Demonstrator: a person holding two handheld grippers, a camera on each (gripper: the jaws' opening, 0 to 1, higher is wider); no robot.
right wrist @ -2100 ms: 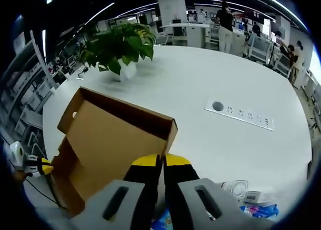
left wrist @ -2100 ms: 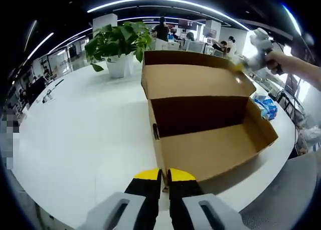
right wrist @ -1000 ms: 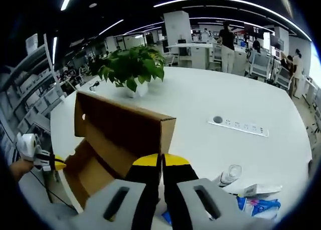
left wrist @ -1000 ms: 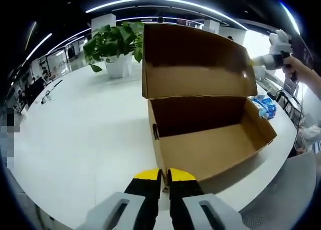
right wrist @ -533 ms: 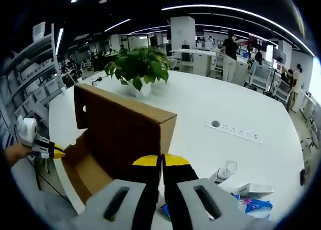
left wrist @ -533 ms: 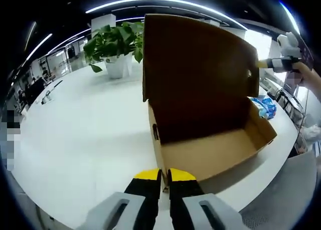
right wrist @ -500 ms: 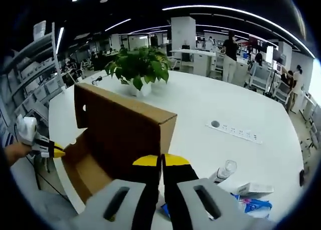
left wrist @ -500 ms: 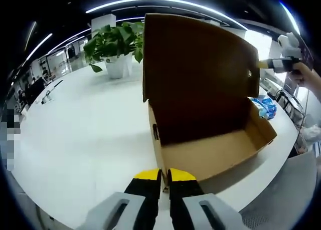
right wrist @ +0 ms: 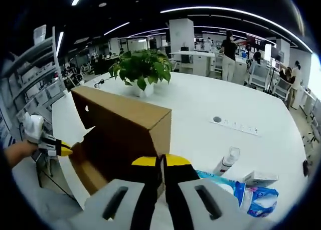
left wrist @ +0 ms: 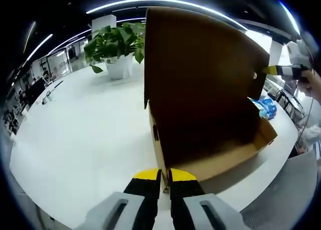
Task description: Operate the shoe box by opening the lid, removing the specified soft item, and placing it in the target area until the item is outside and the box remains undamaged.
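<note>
In the left gripper view, the left tongs (left wrist: 164,174) rise from the bottom with their yellow-tipped black jaws pressed together on the near wall edge of the brown cardboard shoe box (left wrist: 215,157), gripping it at its near corner. The box sits on the round white tabletop (left wrist: 80,135), close to its near edge. Its hinged brown lid (left wrist: 200,74) stands tilted up over the opening, its dark inner face turned toward this camera and shading the inside, so what lies in the box cannot be made out. At the lid's far right edge the right tongs (left wrist: 271,69) reach in level from the right, held by a person's hand (left wrist: 313,84).

In the right gripper view, the right tongs (right wrist: 161,162) are clenched on the lid's side flap (right wrist: 161,132), jaws together with the cardboard between them. At left the left tongs (right wrist: 65,150) come in level, a hand (right wrist: 17,152) behind them. Just right of the box lie a blue-and-white soft pack (right wrist: 246,192) and a small clear bottle (right wrist: 225,160). Farther back stand a leafy green plant in a white pot (right wrist: 143,72) and a flush power strip (right wrist: 235,125).
</note>
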